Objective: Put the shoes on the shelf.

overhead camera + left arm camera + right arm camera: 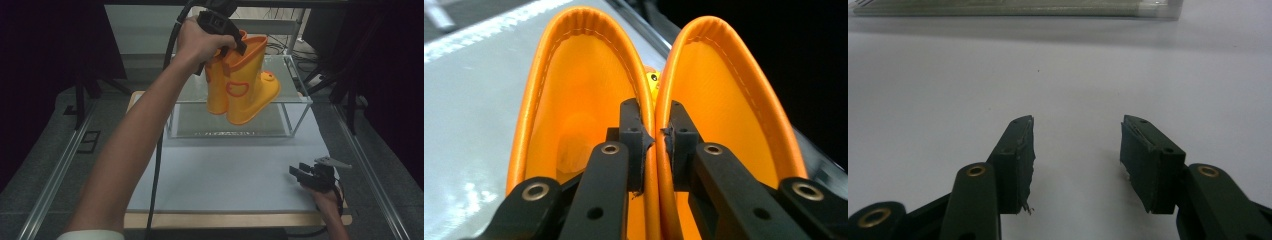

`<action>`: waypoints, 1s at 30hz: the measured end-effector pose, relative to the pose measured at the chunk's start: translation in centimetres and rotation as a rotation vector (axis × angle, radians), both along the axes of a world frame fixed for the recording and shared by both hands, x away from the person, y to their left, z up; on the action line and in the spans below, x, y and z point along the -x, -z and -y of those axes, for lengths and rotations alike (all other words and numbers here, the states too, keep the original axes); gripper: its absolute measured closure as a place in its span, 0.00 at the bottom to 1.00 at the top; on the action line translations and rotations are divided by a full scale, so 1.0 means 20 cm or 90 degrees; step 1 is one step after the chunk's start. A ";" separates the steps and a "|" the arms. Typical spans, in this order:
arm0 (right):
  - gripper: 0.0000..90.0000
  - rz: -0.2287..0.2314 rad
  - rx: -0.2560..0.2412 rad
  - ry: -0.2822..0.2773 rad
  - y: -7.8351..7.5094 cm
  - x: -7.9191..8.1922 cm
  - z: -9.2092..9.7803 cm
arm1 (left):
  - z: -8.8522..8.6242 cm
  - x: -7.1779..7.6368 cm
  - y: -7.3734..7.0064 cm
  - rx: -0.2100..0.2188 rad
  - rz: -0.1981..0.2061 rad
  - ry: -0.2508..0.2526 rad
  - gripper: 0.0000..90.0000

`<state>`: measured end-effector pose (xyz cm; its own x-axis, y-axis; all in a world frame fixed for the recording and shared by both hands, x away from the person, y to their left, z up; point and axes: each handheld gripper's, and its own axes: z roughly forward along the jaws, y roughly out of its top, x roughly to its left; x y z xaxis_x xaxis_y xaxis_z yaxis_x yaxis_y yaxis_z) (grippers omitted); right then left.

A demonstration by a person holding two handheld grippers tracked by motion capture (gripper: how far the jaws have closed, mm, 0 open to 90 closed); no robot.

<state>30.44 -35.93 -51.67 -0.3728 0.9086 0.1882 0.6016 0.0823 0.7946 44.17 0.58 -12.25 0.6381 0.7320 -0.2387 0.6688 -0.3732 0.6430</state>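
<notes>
Nearest the person, at the lower right of the high view, the right hand (327, 197) rests on the pale tabletop (225, 175) near its front edge, holding the right gripper (300, 173) low over the surface. In the right gripper view its two black jaws stand wide apart with nothing between them, just bare white tabletop and a faint shadow beneath.

Farther in, the left forearm (130, 145) stretches from the bottom left of the high view up toward the middle of the scene. A black cable (159, 150) hangs down beside it to the front edge of the tabletop.

At the end of that arm, the left hand (197, 42) holds the left gripper (227, 47) raised high, and from it hangs a pair of orange rubber boots (242, 85). The boots are off the surface, side by side, toes pointing to the right, with a red outlined patch on the side and a small yellow duck face on a toe. In the left gripper view, the jaws are nearly closed, pinching the two inner rims of the boots (655, 125) together, one jaw inside each boot opening.

Behind and below the boots stands a clear open-topped box (295, 107) at the far end of the tabletop. The boots hang above its opening, not touching it.
</notes>
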 end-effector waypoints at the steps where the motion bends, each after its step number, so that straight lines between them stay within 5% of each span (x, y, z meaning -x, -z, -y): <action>1: 0.53 -0.001 0.001 0.000 0.00 0.00 0.00 | 0.01 -0.02 0.00 -0.005 0.002 -0.013 0.91; 6: 0.53 0.001 -0.001 0.003 0.00 0.00 0.00 | 0.03 -0.14 0.00 -0.015 0.006 -0.061 0.91; 19: 0.53 0.005 -0.008 0.004 -0.01 0.00 0.00 | 0.03 -0.48 0.15 0.001 -0.014 -0.181 0.91; 27: 0.53 0.002 0.001 -0.004 0.00 -0.01 -0.01 | -0.03 -0.57 0.24 -0.040 -0.016 -0.225 0.89; 30: 0.53 0.002 0.003 -0.005 0.00 -0.01 -0.02 | -0.06 -0.57 0.25 -0.026 -0.013 -0.230 0.88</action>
